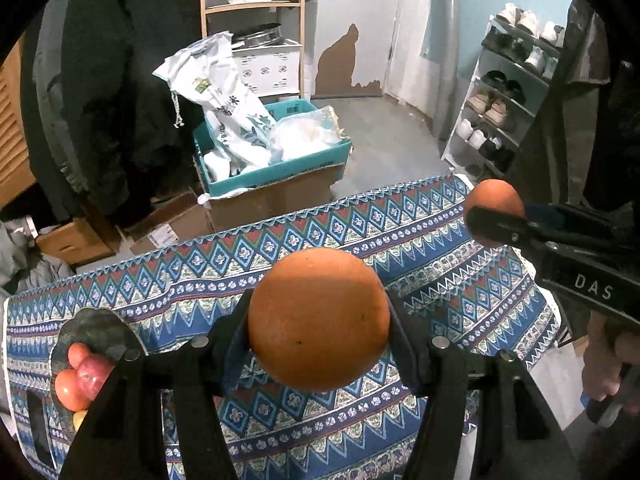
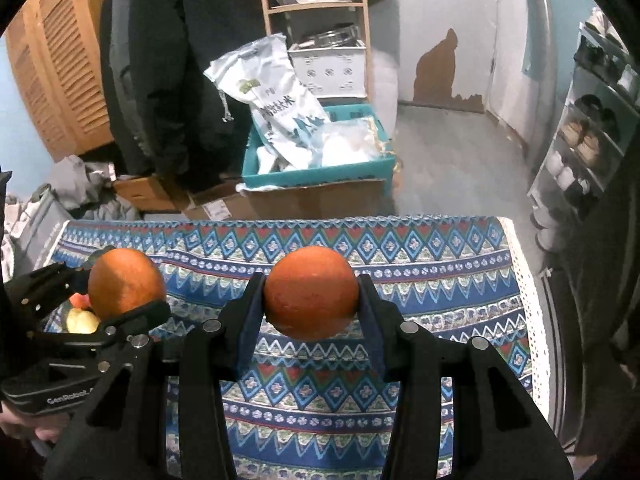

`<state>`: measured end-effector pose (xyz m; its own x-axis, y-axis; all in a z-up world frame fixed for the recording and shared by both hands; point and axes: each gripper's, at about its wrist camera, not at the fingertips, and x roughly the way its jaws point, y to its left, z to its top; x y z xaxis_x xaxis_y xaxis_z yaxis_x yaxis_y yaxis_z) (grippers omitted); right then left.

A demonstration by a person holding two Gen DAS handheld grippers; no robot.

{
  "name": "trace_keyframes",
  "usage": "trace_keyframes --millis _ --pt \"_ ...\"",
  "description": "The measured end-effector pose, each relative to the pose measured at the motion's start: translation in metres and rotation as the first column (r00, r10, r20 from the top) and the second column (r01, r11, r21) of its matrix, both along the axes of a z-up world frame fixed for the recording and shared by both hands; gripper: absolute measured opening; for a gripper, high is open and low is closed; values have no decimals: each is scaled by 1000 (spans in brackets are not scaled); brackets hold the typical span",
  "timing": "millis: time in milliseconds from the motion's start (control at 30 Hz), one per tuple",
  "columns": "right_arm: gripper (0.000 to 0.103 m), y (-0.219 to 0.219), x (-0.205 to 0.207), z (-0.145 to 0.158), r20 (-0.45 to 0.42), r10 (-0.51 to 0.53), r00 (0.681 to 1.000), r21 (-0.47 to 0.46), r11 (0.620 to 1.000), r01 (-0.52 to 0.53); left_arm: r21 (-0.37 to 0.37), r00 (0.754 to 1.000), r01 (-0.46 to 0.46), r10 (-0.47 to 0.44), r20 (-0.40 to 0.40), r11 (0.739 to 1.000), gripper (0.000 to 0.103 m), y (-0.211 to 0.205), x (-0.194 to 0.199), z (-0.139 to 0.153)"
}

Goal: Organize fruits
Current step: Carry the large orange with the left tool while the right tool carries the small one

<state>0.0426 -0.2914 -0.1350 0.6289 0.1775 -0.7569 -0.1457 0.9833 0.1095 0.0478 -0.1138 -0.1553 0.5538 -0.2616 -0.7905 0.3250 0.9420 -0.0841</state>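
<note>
My left gripper (image 1: 319, 320) is shut on an orange (image 1: 319, 318) and holds it above the patterned tablecloth (image 1: 440, 280). My right gripper (image 2: 312, 292) is shut on a second orange (image 2: 311, 292), also above the cloth. Each shows in the other's view: the right gripper (image 1: 490, 218) with its orange (image 1: 496, 196) at the right, the left gripper (image 2: 120, 300) with its orange (image 2: 126, 284) at the left. A dark plate (image 1: 96, 328) at the table's left holds red apples (image 1: 90, 372) and a yellow fruit (image 2: 82, 320).
Beyond the table's far edge stand a teal crate (image 1: 276, 168) with white bags on cardboard boxes (image 1: 280, 200). A shoe rack (image 1: 504, 96) is at the right, a wooden shelf (image 1: 256, 8) at the back, dark coats (image 1: 112, 80) at the left.
</note>
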Motion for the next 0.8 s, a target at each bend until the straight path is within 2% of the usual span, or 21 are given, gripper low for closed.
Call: trace_keyframes --millis 233,467,800 --pt "45 13 -7 11 28 32 999 18 999 -32 -3 999 -27 27 45 1000 63 22 -12 17" --pt "45 35 -11 20 49 76 996 15 997 -77 -23 995 -89 90 49 996 63 55 -17 26" --pt "45 82 -1 17 35 157 987 35 987 -158 -33 981 -188 189 33 982 63 108 -16 19"
